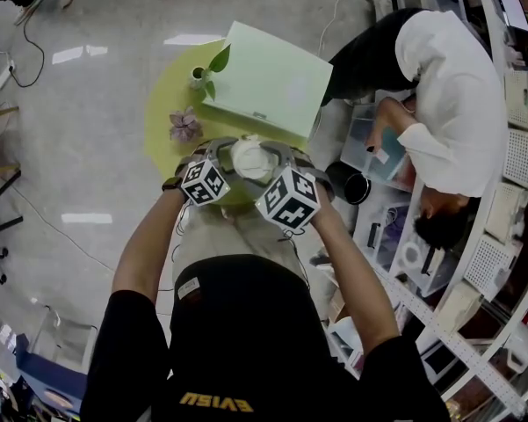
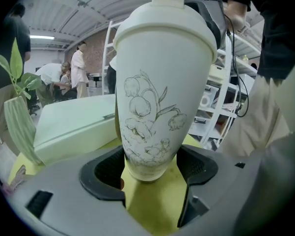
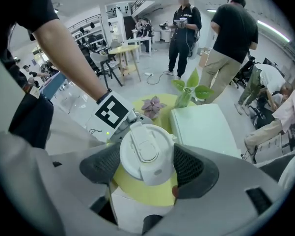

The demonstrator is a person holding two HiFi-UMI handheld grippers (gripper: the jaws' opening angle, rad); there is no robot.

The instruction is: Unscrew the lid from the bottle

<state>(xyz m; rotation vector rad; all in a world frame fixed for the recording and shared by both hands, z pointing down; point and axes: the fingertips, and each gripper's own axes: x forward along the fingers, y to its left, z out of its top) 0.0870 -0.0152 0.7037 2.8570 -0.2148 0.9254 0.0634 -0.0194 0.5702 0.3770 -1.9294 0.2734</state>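
Lid (image 3: 146,154) clamped by right hand-held gripper (image 3: 148,170), bottle (image 2: 159,97) by left hand-held gripper (image 2: 151,173).

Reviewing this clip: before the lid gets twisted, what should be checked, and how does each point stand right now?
1. Left gripper clamps the bottle low on its body: ok, pads press both sides.
2. Right gripper clamps the lid: ok, pads against its rim.
3. Lid seated on bottle: ok, no gap shows in the left gripper view.
4. Bottle upright: ok.
5. Bottle base resting on the yellow table: cannot tell.
6. Green box and vase apart from the bottle: ok.
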